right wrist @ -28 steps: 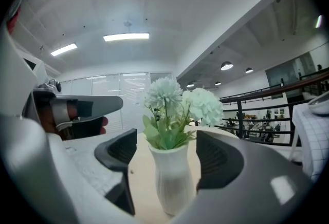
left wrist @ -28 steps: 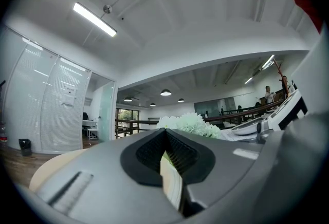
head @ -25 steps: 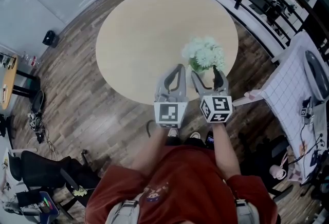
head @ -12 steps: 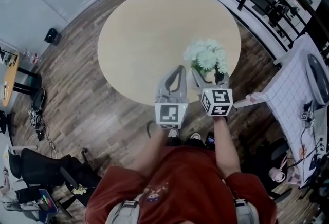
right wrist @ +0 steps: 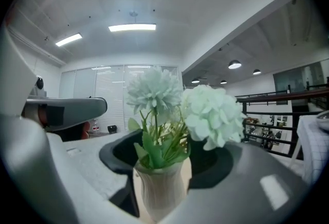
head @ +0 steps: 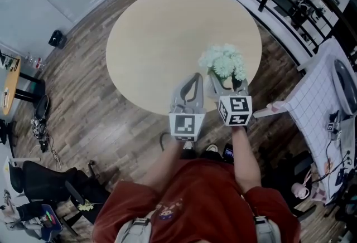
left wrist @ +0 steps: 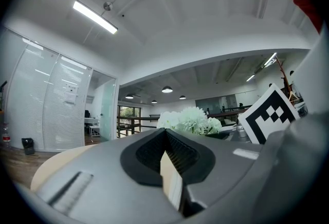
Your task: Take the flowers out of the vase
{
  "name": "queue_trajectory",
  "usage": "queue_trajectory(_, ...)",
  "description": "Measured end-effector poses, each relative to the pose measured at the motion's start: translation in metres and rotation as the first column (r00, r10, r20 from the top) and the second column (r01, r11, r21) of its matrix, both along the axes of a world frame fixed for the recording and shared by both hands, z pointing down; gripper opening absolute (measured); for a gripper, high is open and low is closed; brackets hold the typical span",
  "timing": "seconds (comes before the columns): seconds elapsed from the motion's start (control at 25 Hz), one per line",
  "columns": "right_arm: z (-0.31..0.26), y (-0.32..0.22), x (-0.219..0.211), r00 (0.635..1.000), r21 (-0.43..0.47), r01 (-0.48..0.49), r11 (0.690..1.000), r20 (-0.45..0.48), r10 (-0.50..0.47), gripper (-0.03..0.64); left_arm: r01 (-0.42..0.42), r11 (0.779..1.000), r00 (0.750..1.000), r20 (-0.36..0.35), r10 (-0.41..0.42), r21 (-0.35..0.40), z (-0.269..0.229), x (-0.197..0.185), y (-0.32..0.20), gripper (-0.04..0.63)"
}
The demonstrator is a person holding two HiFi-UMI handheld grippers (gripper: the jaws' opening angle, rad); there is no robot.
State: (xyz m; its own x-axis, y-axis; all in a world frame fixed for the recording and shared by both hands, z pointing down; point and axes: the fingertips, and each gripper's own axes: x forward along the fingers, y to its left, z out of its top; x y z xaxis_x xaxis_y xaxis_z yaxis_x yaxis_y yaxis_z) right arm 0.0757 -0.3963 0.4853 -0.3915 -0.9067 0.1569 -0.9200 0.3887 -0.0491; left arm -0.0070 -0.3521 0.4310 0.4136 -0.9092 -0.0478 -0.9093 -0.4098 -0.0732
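- My left gripper point(head: 194, 77) sits at the near edge of the round table point(head: 156, 30). Its own view shows its jaws pressed together, with nothing in them.
- Just to its right, my right gripper point(right wrist: 169, 159) has just been closing its jaws. They hug the vase point(right wrist: 162, 187) on both sides.
- From above, the flowers point(head: 223, 61) hide the vase. Only the right gripper view shows it, with the flowers standing in it.

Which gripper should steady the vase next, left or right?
Right. The right gripper has just been closing its jaws on the vase, which stands between them. The left gripper is shut and empty, beside the vase rather than around it.
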Motion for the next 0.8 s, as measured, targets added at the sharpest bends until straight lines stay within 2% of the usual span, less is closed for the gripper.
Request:
queue_trajectory(0.12, -0.002, 0.002, -0.001, 1.000, 0.016, -0.005, 1.000, -0.016, 0.005, 0.212, 0.001, 1.000, 1.000, 0.000, -0.001, 0.000, 0.000, -0.001, 0.000, 0.003)
queue_trajectory(0.24, -0.003, 0.004, 0.000, 1.000, 0.027, -0.007, 1.000, -0.015, 0.007, 0.170, 0.006, 1.000, 1.000, 0.001, -0.006, 0.001, 0.000, -0.002, 0.000, 0.003)
queue_trajectory(0.8, -0.017, 0.005, 0.001, 0.999, 0.052, -0.013, 0.999, 0.037, 0.011, 0.117, 0.007, 1.000, 1.000, 0.001, -0.007, -0.002, 0.001, -0.004, 0.002, 0.003)
